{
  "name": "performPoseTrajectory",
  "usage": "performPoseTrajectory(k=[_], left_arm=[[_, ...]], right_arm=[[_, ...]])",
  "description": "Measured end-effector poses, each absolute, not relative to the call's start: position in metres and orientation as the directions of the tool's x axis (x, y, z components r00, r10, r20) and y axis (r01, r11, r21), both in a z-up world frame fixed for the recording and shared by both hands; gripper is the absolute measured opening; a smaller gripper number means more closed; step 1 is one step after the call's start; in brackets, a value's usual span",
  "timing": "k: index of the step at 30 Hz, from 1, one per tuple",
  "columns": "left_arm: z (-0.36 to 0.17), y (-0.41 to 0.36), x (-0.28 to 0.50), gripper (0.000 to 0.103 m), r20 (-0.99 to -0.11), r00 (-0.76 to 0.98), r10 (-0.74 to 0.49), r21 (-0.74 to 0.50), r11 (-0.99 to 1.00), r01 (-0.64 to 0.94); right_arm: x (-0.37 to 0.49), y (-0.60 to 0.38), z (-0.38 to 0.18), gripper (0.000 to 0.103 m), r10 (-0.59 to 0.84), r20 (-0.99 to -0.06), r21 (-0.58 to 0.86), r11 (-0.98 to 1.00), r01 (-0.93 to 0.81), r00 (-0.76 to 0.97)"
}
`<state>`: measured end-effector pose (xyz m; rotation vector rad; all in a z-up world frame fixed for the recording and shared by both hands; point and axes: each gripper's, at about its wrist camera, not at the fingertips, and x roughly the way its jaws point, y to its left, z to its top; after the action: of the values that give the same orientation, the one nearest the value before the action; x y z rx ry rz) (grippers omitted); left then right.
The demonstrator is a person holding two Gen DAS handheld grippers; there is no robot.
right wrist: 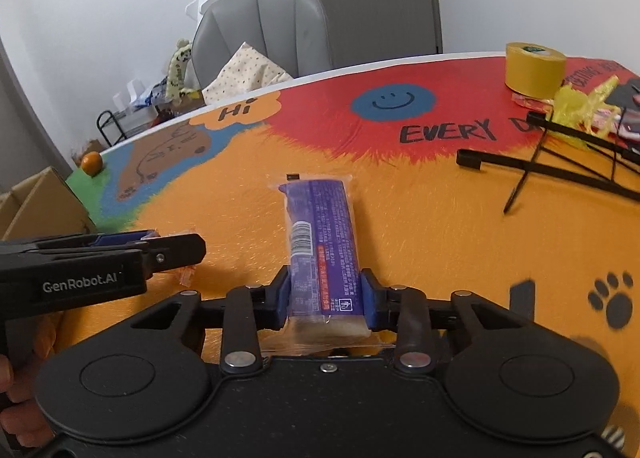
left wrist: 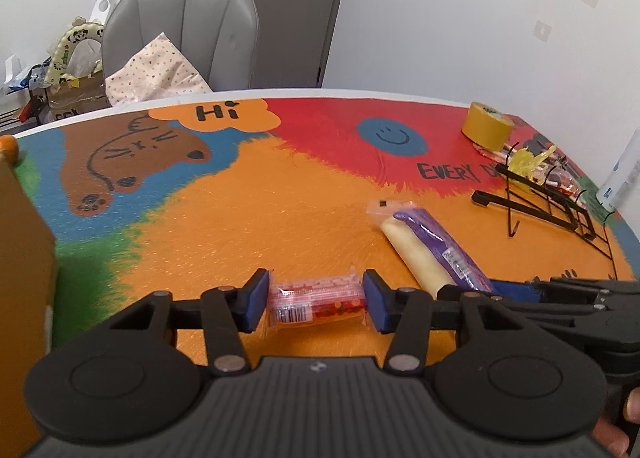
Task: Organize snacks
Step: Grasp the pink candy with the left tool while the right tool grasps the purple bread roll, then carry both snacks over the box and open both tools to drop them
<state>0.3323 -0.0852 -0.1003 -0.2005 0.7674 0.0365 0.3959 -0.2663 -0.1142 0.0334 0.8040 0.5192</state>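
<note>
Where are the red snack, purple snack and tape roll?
red snack (left wrist: 316, 300): left wrist view, wrapper middle
purple snack (right wrist: 322, 234): right wrist view, printed wrapper face
tape roll (right wrist: 534, 68): right wrist view, outer side wall

Red snack packet (left wrist: 316, 298), purple-wrapped snack (right wrist: 320, 246), yellow tape roll (right wrist: 534, 67)

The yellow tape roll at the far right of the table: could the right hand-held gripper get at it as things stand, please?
Probably not yet: the right hand-held gripper is shut on the purple snack pack. The black wire rack also lies partly between it and the yellow tape roll.
</note>
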Motion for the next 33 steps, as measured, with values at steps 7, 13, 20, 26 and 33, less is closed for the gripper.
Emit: performPoseTrajectory(k=[7, 13, 20, 26, 33], left_arm=[[-0.082, -0.076, 0.308, 0.050, -0.667, 0.744, -0.042, -0.180, 0.978, -0.107], [-0.067, -0.067, 0.287, 0.050, -0.641, 0.767, -0.036, -0.188, 0.976, -0.111], [-0.052, -0.054, 0.265, 0.050, -0.611, 0.791, -0.023, -0.194, 0.973, -0.122], [-0.052, -0.045, 0.250, 0.050, -0.610, 0.792, -0.024, -0.205, 0.970, -0.128], [-0.059, -0.040, 0.241, 0.050, -0.620, 0.783, -0.046, -0.222, 0.968, -0.118]], right_arm=[[0.372, -0.263, -0.097, 0.029, 0.468, -0.643, 0.234, 0.874, -0.426, 0.606], [0.357, -0.258, -0.084, 0.016, 0.490, -0.613, 0.253, 0.865, -0.434, 0.620], [0.340, -0.248, -0.079, 0.014, 0.492, -0.610, 0.247, 0.863, -0.441, 0.621], [0.326, -0.241, -0.088, 0.013, 0.470, -0.645, 0.218, 0.869, -0.445, 0.602], [0.321, -0.224, -0.097, 0.051, 0.432, -0.688, 0.161, 0.874, -0.458, 0.583]])
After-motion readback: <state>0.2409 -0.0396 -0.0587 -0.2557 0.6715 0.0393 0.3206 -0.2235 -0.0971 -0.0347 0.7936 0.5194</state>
